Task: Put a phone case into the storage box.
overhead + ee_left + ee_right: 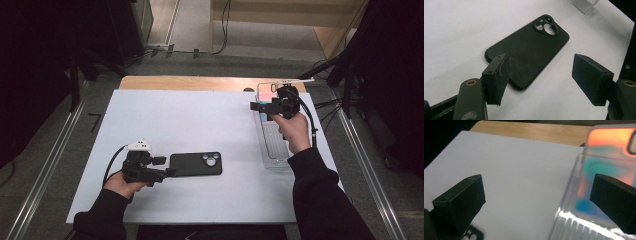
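A black phone case (196, 164) lies flat, back up, on the white board (190, 115). My left gripper (167, 167) is at its left end, open. In the left gripper view the left pad (499, 77) hangs over a near corner of the black phone case (529, 50), and the right pad stands well off to the side. My right gripper (270, 102) is raised over the far end of a clear tray (274, 150), open. In the right gripper view, the right gripper (537, 192) straddles the wall of the clear tray (574, 220), in which sits an iridescent phone case (609, 150).
The white board covers most of a wooden table (190, 82), whose bare strip shows at the far edge. A corner of the clear tray (584, 5) shows beyond the black case. Metal rails, cables and dark stands surround the table on the floor.
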Motion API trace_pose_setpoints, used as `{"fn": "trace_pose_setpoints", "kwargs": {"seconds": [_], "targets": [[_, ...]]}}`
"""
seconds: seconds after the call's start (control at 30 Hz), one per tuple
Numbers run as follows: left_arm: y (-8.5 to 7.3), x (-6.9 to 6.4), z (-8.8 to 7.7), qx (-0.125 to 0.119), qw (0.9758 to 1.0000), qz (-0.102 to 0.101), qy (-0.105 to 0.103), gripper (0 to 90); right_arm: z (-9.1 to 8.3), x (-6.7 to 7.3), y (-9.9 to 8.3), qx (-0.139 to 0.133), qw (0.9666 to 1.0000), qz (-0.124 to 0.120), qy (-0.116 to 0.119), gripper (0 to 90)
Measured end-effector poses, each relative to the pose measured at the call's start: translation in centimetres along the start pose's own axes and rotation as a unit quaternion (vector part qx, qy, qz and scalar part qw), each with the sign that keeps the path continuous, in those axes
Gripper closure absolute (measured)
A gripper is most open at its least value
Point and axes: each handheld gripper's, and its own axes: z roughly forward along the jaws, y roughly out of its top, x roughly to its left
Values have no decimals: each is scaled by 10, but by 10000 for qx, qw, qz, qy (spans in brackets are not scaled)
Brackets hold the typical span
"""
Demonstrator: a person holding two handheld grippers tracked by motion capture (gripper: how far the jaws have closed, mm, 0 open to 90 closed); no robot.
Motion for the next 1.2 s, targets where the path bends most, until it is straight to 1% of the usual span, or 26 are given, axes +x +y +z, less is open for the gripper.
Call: {"fn": "trace_pose_setpoints", "kwargs": {"seconds": [0.03, 0.07, 0.17, 0.3, 0.33, 0.37, 0.43, 0.57, 0.6, 0.67, 0.77, 0.83, 0.9, 0.93, 0.97, 1.03, 1.07, 1.13, 1.2], "targets": [[1, 0, 0, -7, 10000, -11, -3, 303, -1, 2, -3, 31, 10000, -51, 48, 61], [1, 0, 0, -1, 10000, 11, 12, 303, -1, 4, -6, 58, 9999, -83, 57, 71], [3, 1, 0, -19, 10000, 3, 11, 303, -3, 8, -13, 178, 9995, -194, 163, 71], [6, 3, -1, -7, 10000, 26, 34, 303, -7, 15, -19, 242, 9987, -314, 319, 72], [6, 4, -1, -3, 10000, 36, 34, 303, -9, 17, -21, 265, 9984, -350, 369, 88], [7, 4, -1, -10, 10000, 30, 19, 303, -10, 20, -23, 261, 9980, -397, 412, 147], [8, 5, -1, -25, 10000, 30, -1, 303, -13, 25, -27, 265, 9973, -491, 486, 153], [10, 6, 0, -27, 10000, 39, -20, 303, -18, 35, -35, 363, 9952, -704, 569, 153], [10, 6, 0, -26, 10000, 44, -14, 303, -20, 37, -37, 399, 9950, -695, 588, 153], [11, 7, 0, -22, 10000, 48, -39, 303, -21, 40, -42, 428, 9940, -716, 706, 157], [11, 7, 0, -68, 9999, 53, -75, 303, -23, 45, -50, 495, 9917, -705, 956, 158], [11, 7, 0, -60, 9999, 61, -94, 304, -25, 48, -58, 520, 9896, -800, 1075, 159], [12, 7, 0, -59, 9999, 50, -96, 303, -28, 52, -64, 546, 9884, -890, 1103, 163], [13, 8, 0, -49, 9999, 60, -113, 303, -30, 54, -67, 546, 9879, -948, 1097, 182], [13, 9, 1, -62, 9999, 31, -112, 303, -31, 55, -70, 538, 9876, -979, 1102, 198], [15, 11, 2, -30, 9998, -60, -188, 303, -32, 58, -75, 544, 9865, -1029, 1155, 200], [15, 11, 2, -24, 9997, -85, -215, 303, -33, 60, -78, 564, 9856, -1062, 1190, 205], [15, 11, 3, -15, 9998, -77, -195, 304, -33, 64, -83, 552, 9837, -1207, 1216, 256], [14, 10, 2, -16, 9998, -60, -194, 303, -33, 68, -89, 569, 9811, -1361, 1253, 264]]}}
